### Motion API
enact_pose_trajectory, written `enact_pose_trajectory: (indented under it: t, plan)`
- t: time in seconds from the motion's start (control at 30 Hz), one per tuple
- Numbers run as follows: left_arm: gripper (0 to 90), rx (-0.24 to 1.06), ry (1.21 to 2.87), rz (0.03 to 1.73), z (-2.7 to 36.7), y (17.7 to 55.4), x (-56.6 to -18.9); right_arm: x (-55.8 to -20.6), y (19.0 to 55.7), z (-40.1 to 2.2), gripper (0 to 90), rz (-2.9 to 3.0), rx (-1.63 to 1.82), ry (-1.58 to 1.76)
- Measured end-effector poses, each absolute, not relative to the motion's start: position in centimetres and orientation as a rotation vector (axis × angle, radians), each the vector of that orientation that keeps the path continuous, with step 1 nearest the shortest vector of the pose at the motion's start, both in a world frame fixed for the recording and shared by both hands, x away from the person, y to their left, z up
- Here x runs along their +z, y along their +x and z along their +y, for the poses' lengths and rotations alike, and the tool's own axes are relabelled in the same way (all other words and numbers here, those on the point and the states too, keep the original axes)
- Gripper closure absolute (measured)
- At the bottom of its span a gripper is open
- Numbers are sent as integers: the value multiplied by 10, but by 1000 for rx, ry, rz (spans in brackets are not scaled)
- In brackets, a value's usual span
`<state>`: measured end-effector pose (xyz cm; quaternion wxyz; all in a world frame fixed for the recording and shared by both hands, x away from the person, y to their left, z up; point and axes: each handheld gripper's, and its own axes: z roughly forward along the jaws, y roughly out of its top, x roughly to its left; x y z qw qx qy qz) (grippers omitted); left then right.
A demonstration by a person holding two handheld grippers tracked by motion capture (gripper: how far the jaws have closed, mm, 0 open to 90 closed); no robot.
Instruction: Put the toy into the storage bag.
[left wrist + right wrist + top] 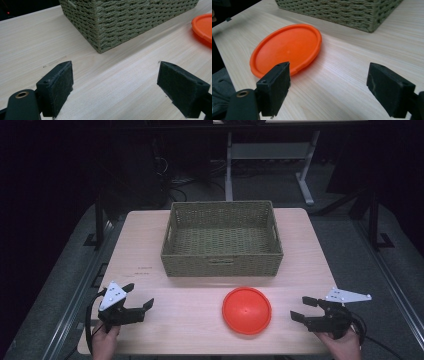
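A: Checking the table (pixel 140 245) first. Pale wood, fine straight grain, rounded corners. Woven basket (pixel 222 239) sits at the far middle, rectangular, open top, olive-green fibre, handle slots in the short walls.

B: And the plate?

A: Orange plate (pixel 247 310), round, smooth plastic, shallow raised rim. Lies flat near the front edge, right of centre, just in front of the basket and apart from it.

B: Grippers?

A: Left gripper (pixel 134 298) is at the front left corner, held in the person's left hand (pixel 105 343). Jaws spread wide, nothing between them. Right gripper (pixel 302 308) is at the front right, in the right hand (pixel 343 346), jaws equally wide, also holding nothing. Each carries a grey three-cornered plate on top.

B: What do the gripper views add?

A: Left gripper view gives the weave up close: a basket (pixel 120 20) corner with twisted cord in tight rows, plus a sliver of the plate (pixel 203 27) at the right edge. Jaw pads (pixel 58 87) look like fuzzy black felt, slightly frayed. Right gripper view shows the plate (pixel 287 48) underside-style rim and a small dimple in its centre, with its near edge behind the left pad (pixel 275 87). Bare wood lies between both pairs of jaws.

B: And the high view?

A: Layout, grey floor, a desk frame behind in the dark.
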<state>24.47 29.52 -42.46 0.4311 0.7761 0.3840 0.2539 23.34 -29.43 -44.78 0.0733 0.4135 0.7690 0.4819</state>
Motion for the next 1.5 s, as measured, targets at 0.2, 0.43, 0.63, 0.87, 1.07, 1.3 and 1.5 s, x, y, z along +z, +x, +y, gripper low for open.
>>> enact_pose_trajectory:
  t: [0.2, 0.43, 0.63, 0.87, 1.07, 1.3, 1.5]
  plan:
    - [129, 635, 1923, 963, 295, 244, -425, -434, 243, -285, 178, 2363, 1435, 1206]
    - [129, 638, 1928, 955, 296, 244, -425, -420, 253, -278, 184, 2401, 1448, 1193]
    - [129, 645, 1926, 957, 297, 244, -425, -406, 263, -268, 183, 2459, 1438, 1160]
    - [129, 650, 1930, 951, 297, 244, -425, -392, 274, -257, 180, 2505, 1413, 1136]
    - [129, 650, 1929, 952, 296, 244, -424, -386, 283, -245, 179, 2560, 1388, 1124]
    - [128, 657, 1937, 952, 298, 244, -424, -377, 296, -225, 179, 2618, 1346, 1089]
    - [128, 657, 1937, 951, 298, 244, -424, -378, 306, -212, 197, 2669, 1291, 1077]
